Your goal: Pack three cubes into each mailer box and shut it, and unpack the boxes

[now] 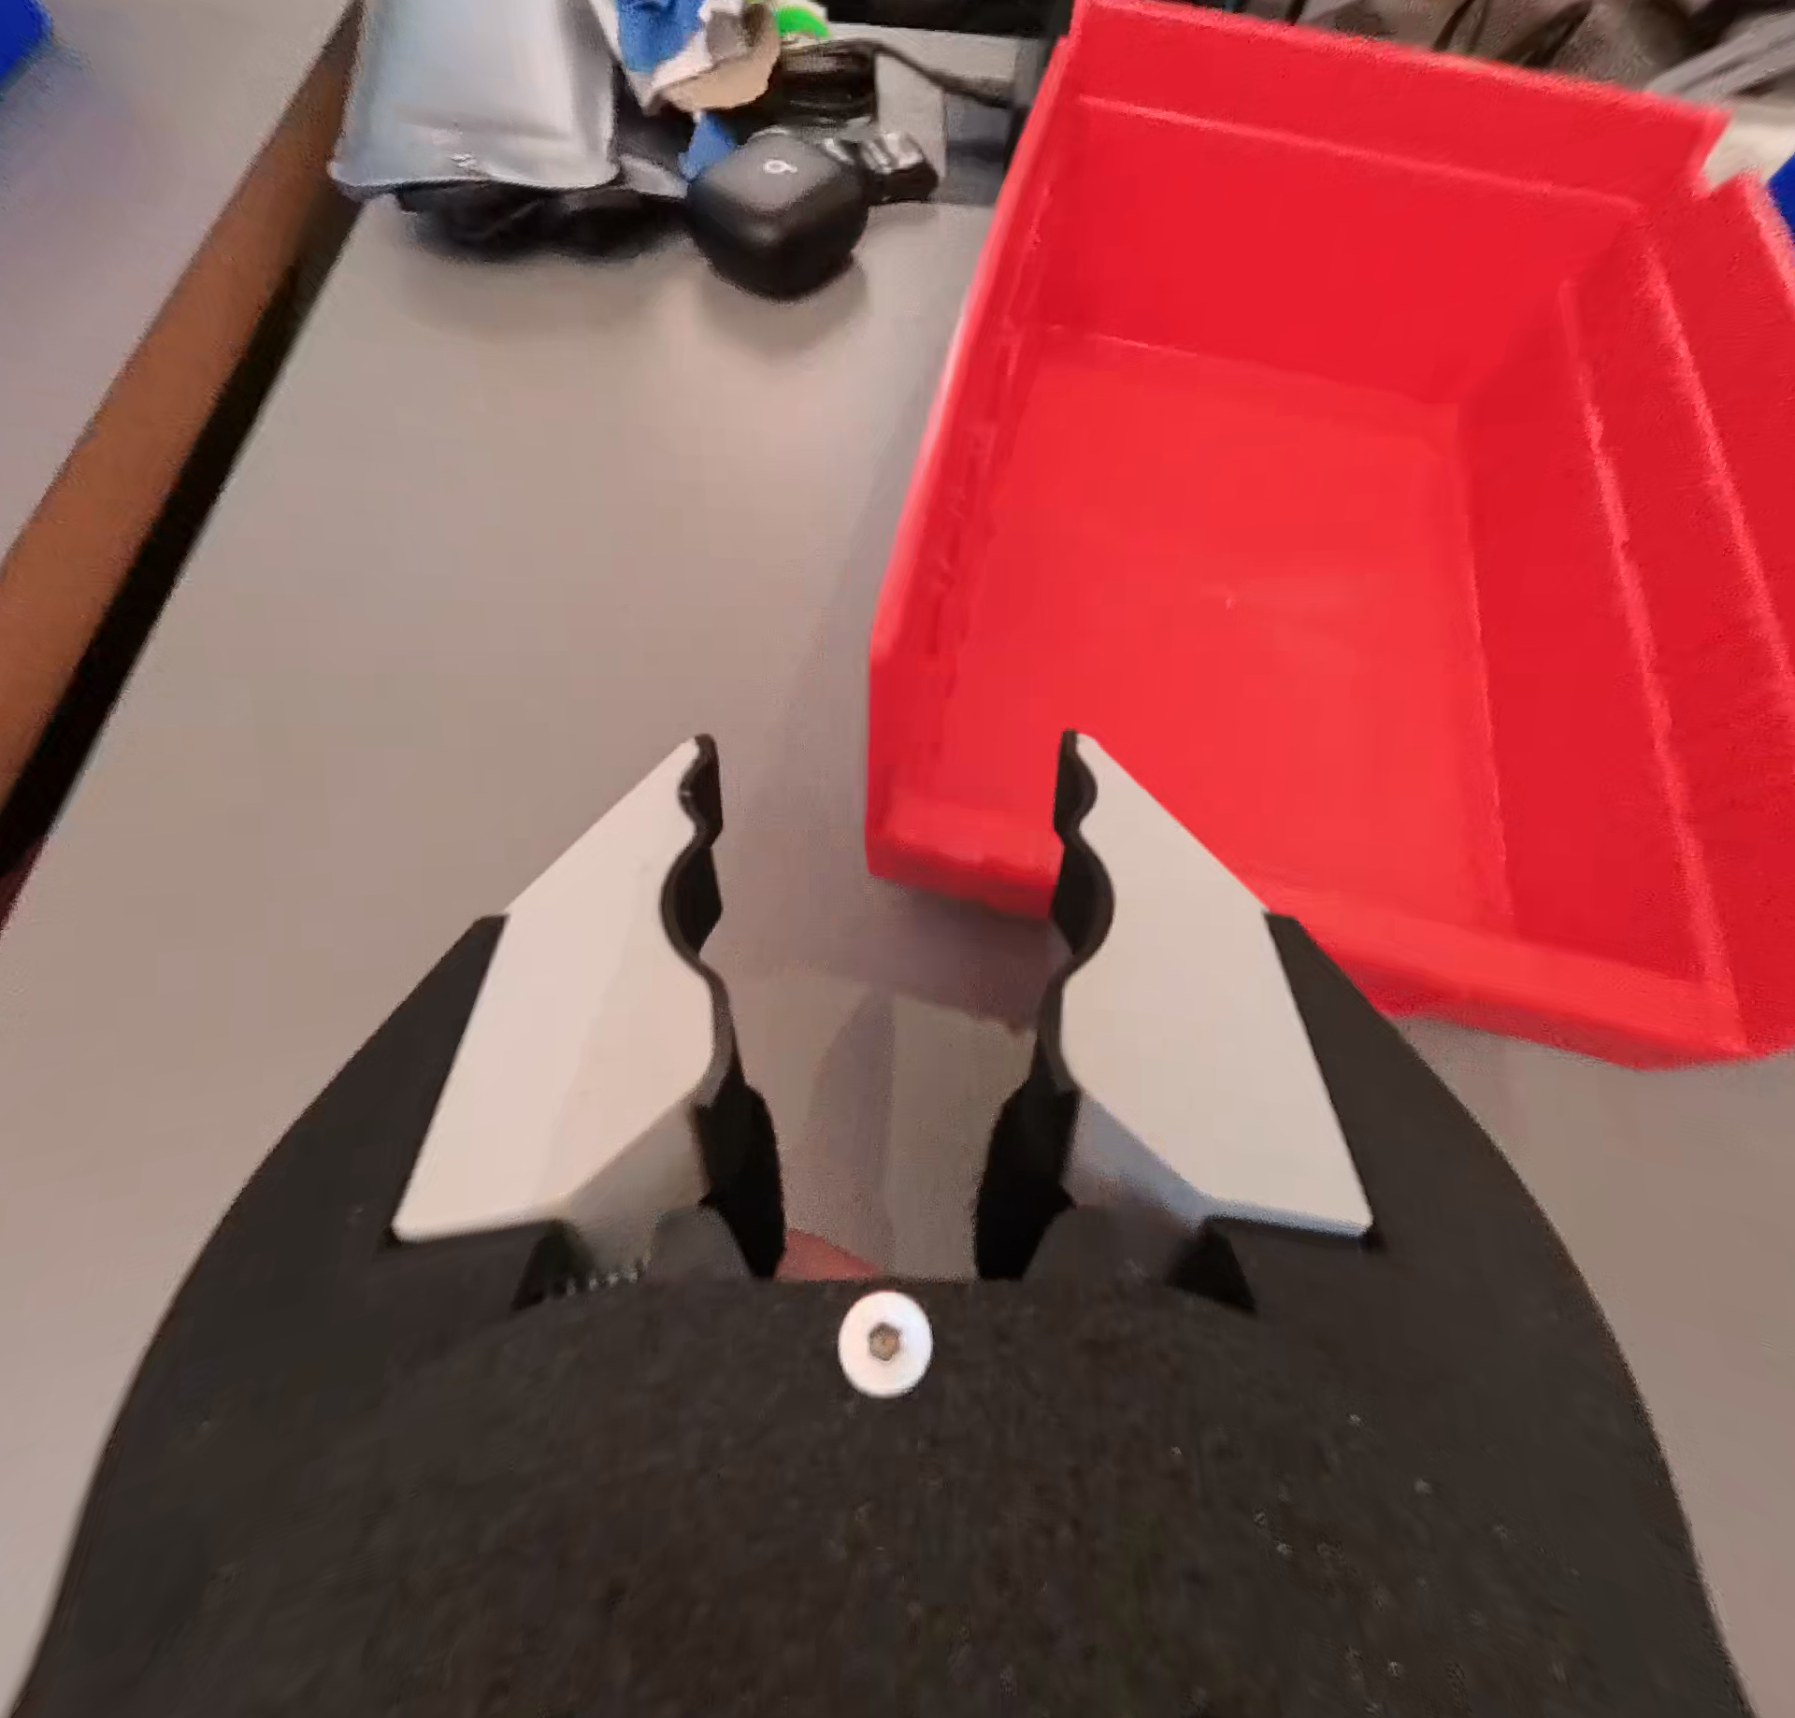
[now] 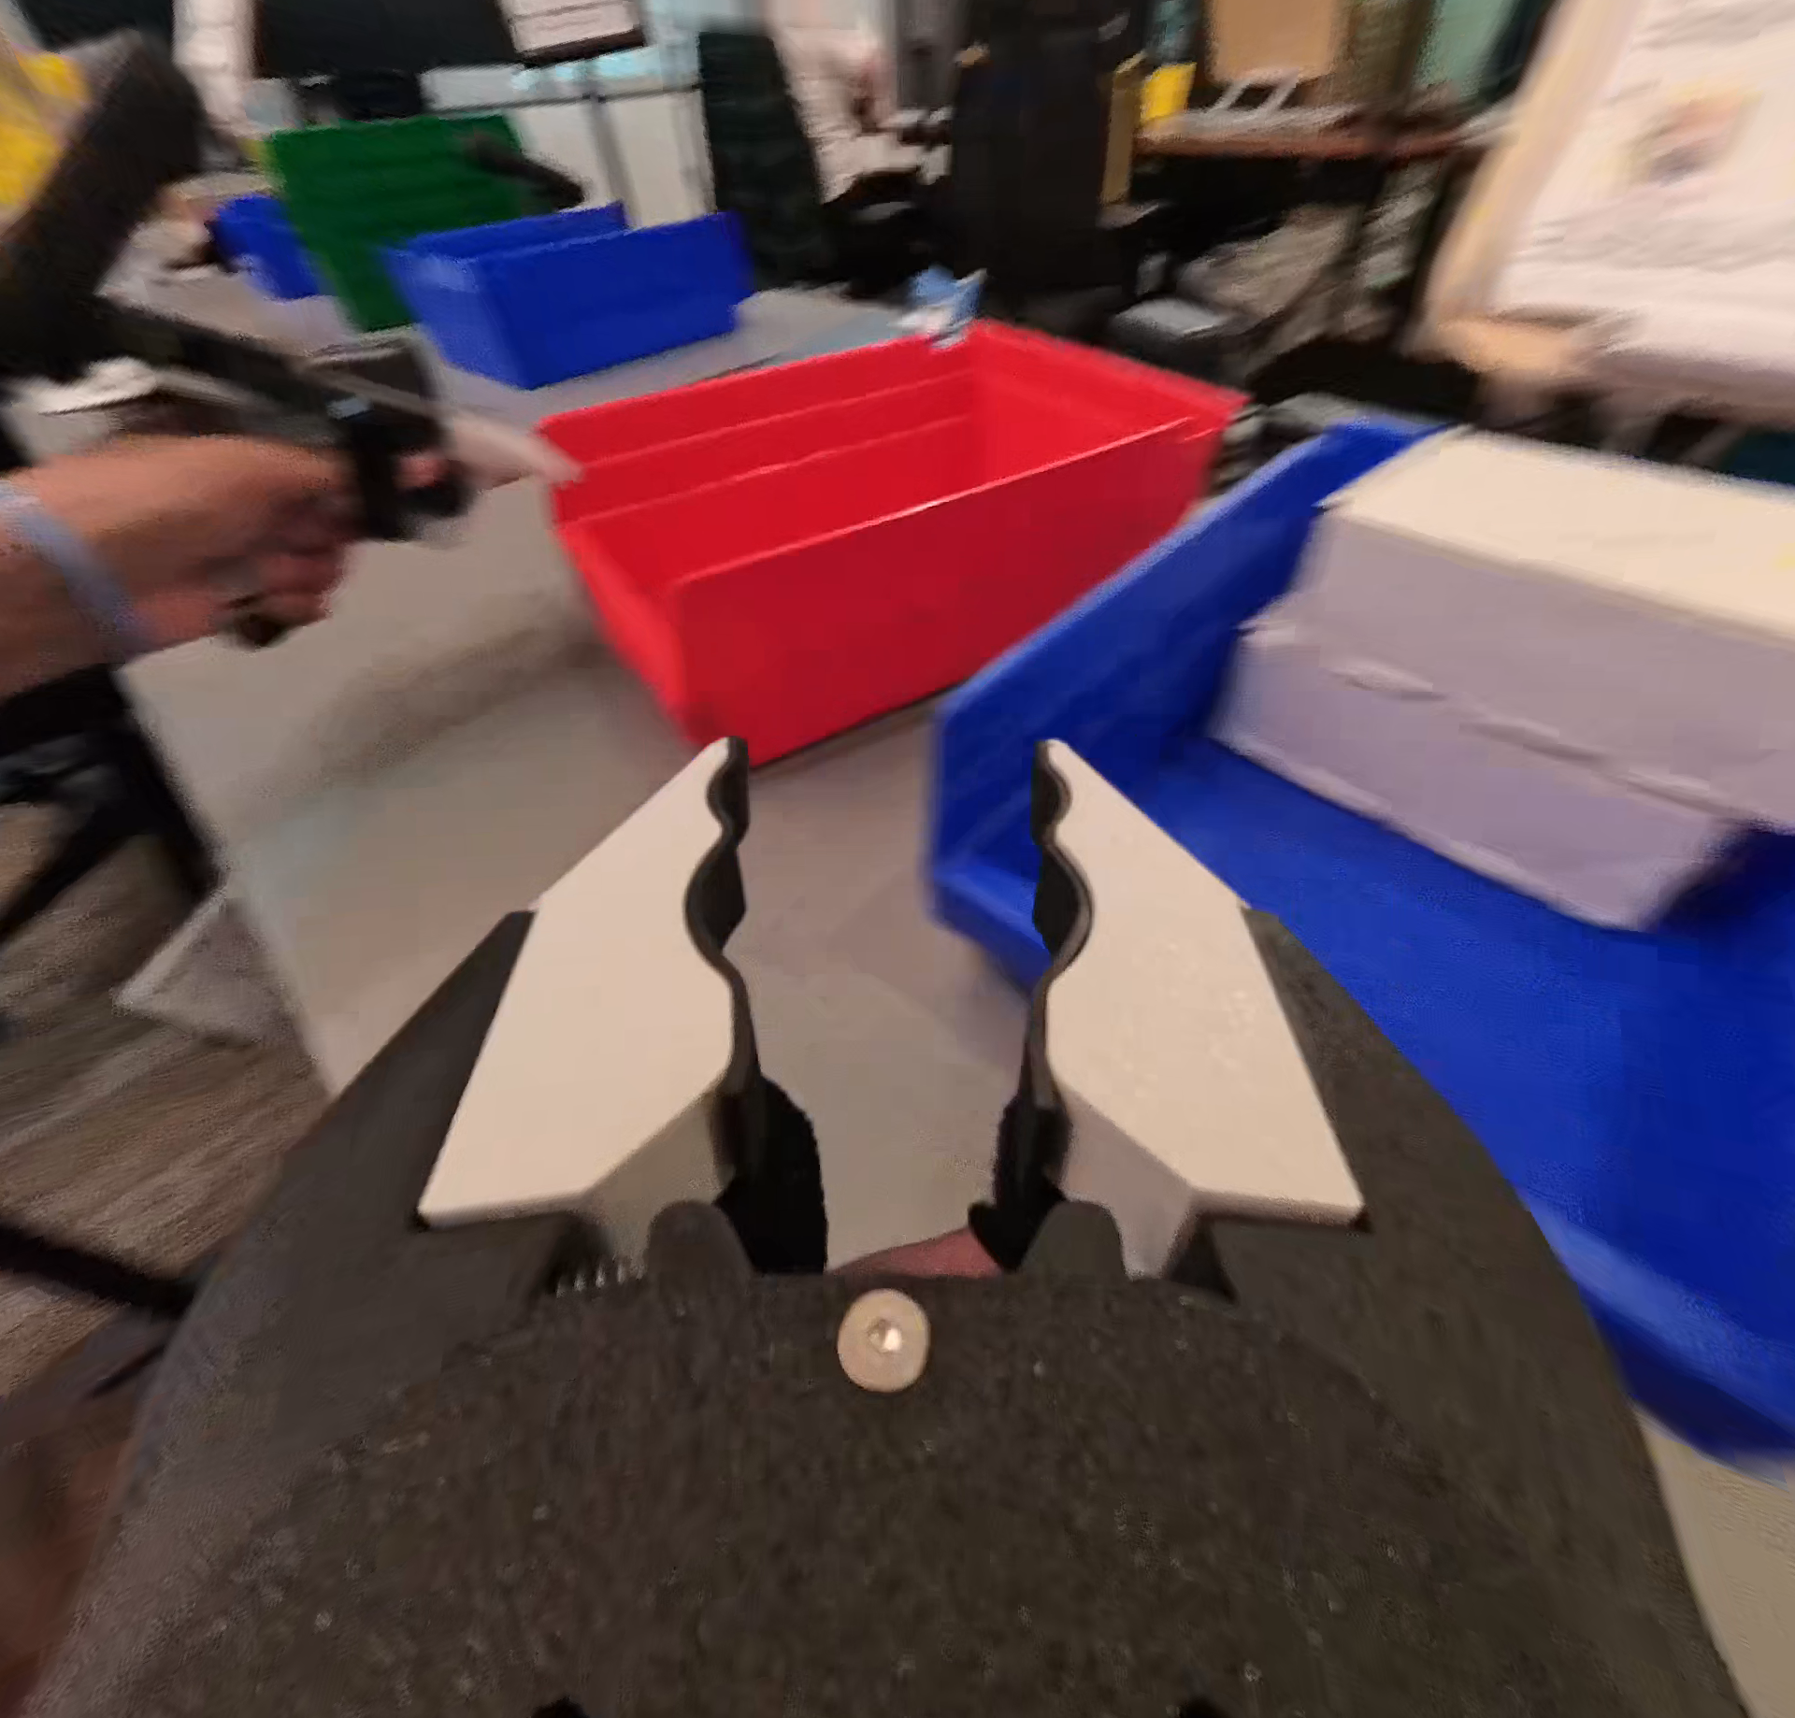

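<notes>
While both stand open and empty above the grey worktop [image 1: 505, 525], the left tool [image 1: 889, 749] hangs beside an empty red bin [image 1: 1263, 555]; right of the right tool [image 2: 889, 759], white mailer boxes [image 2: 1515, 661] lie in a blue bin [image 2: 1117, 681].

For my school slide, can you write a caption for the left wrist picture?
The open left gripper hovers over a grey table beside an empty red bin.

Red bin [image 1: 1263, 555]; blue bin [image 2: 1457, 1040] holding white box [image 2: 1554, 661]; grey table [image 1: 534, 555].
</notes>
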Demonstrator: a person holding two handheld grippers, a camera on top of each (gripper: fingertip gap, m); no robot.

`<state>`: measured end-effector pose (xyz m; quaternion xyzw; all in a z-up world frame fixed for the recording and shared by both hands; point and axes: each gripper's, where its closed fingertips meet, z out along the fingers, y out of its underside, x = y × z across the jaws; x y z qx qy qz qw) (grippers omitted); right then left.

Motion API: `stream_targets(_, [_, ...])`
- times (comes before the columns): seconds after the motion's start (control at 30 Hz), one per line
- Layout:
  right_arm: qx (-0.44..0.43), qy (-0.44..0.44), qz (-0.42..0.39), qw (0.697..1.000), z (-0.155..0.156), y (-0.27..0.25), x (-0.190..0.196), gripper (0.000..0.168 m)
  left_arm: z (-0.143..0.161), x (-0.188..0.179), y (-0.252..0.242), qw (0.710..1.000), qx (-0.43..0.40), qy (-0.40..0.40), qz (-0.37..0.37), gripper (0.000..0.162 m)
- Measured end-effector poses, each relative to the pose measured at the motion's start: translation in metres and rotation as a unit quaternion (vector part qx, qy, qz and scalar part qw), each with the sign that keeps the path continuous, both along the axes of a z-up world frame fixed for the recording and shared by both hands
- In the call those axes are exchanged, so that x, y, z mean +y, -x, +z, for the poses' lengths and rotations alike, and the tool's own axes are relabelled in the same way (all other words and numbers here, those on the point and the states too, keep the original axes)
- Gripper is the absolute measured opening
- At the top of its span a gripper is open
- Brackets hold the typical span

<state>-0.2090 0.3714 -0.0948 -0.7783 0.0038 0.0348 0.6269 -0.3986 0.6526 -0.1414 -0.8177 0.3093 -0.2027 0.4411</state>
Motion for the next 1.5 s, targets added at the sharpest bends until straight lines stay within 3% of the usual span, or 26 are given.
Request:
stream_targets(0.13, [0.030, 0.056, 0.067, 0.996, -0.036, 0.071, 0.039, 0.057, -0.015, 0.029, -0.029, 0.998, -0.023, 0.012, -0.050, 0.060])
stream_targets(0.23, [0.006, 0.066, 0.022, 0.998, -0.047, 0.078, 0.068, 0.056, -0.024, 0.025, -0.038, 0.997, -0.020, 0.025, -0.068, 0.005])
stream_targets(0.33, [0.014, 0.080, -0.075, 0.994, -0.057, 0.061, 0.091, 0.052, -0.027, -0.001, -0.029, 0.998, -0.021, 0.027, -0.055, 0.002])
stream_targets(0.5, [0.036, 0.096, -0.128, 0.986, -0.071, 0.053, 0.105, 0.049, -0.028, -0.062, 0.009, 0.999, 0.039, -0.018, 0.000, 0.004])
stream_targets(0.57, [0.061, 0.097, -0.131, 0.985, -0.073, 0.050, 0.106, 0.023, -0.027, -0.085, 0.025, 0.999, 0.043, -0.019, 0.021, 0.003])
stream_targets(0.63, [0.072, 0.118, -0.128, 0.982, -0.076, 0.050, 0.103, 0.009, -0.025, -0.108, 0.034, 0.999, 0.016, -0.012, 0.035, 0.007])
stream_targets(0.77, [0.026, 0.127, -0.114, 0.985, -0.055, 0.057, 0.089, 0.003, -0.009, -0.137, 0.050, 0.994, 0.054, -0.060, 0.072, 0.003])
stream_targets(0.9, [-0.029, 0.037, -0.134, 0.990, 0.017, 0.035, 0.070, 0.003, 0.050, -0.150, 0.032, 0.987, -0.005, -0.120, 0.105, 0.001])
stream_targets(1.0, [-0.056, -0.031, -0.180, 0.982, 0.081, -0.017, 0.042, 0.003, 0.107, -0.162, -0.022, 0.980, -0.071, -0.165, 0.090, 0.001])
stream_targets(1.1, [-0.084, -0.072, -0.251, 0.962, 0.132, -0.092, -0.006, 0.003, 0.154, -0.184, -0.108, 0.972, -0.125, -0.196, 0.047, 0.001])
stream_targets(1.23, [-0.109, -0.074, -0.367, 0.921, 0.156, -0.207, -0.100, 0.002, 0.182, -0.247, -0.243, 0.965, -0.174, -0.191, -0.035, 0.001])
stream_targets(1.3, [-0.086, -0.077, -0.411, 0.904, 0.149, -0.262, -0.154, 0.003, 0.171, -0.289, -0.310, 0.965, -0.176, -0.176, -0.089, 0.001])
stream_targets(1.37, [-0.075, -0.058, -0.447, 0.889, 0.122, -0.313, -0.203, 0.003, 0.145, -0.330, -0.372, 0.966, -0.164, -0.151, -0.133, 0.001])
stream_targets(1.5, [0.008, 0.014, -0.482, 0.876, 0.022, -0.385, -0.264, 0.003, 0.076, -0.383, -0.459, 0.971, -0.098, -0.129, -0.174, 0.001])
